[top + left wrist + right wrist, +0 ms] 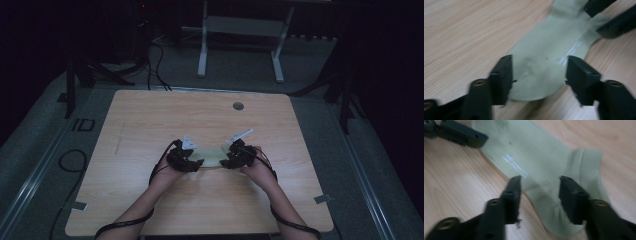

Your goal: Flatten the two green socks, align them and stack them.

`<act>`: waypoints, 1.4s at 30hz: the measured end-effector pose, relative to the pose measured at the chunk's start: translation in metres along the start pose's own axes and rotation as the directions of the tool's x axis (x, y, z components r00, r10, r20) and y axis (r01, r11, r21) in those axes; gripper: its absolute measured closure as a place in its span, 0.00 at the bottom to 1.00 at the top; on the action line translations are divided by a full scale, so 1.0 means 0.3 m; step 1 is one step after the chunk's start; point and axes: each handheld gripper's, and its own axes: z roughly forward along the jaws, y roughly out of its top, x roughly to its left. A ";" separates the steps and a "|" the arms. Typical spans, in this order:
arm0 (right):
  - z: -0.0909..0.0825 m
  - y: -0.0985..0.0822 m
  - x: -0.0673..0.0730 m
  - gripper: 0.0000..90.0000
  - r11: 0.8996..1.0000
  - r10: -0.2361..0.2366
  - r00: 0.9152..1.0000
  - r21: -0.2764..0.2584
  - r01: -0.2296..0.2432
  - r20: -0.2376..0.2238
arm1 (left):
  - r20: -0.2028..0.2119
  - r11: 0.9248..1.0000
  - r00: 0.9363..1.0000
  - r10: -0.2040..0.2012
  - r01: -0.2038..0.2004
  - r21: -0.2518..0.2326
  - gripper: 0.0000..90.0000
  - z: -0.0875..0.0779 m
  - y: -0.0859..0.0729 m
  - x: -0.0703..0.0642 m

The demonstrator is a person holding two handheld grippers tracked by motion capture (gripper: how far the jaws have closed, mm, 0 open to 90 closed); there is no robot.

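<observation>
The sock (212, 156) lies flat on the table (150, 130), between both grippers. The left gripper (539, 75) stands spread over the toe, the right gripper (540, 195) spread over the cuff, neither pinching. The laying-out step seems finished; next, lift both away without dragging the sock

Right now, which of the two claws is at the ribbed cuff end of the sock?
The right claw. Its open jaws straddle the sock beside the ribbed cuff, while the left claw stands over the smooth, rounded toe end.

bare table (150, 120) all round, sock (212, 157) between claws
</observation>
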 end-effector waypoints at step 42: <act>-0.208 -0.225 -0.120 0.16 0.983 0.089 0.988 -0.173 -0.066 0.128 | -0.022 0.997 0.998 -0.056 0.055 -0.053 0.03 -0.152 -0.137 0.074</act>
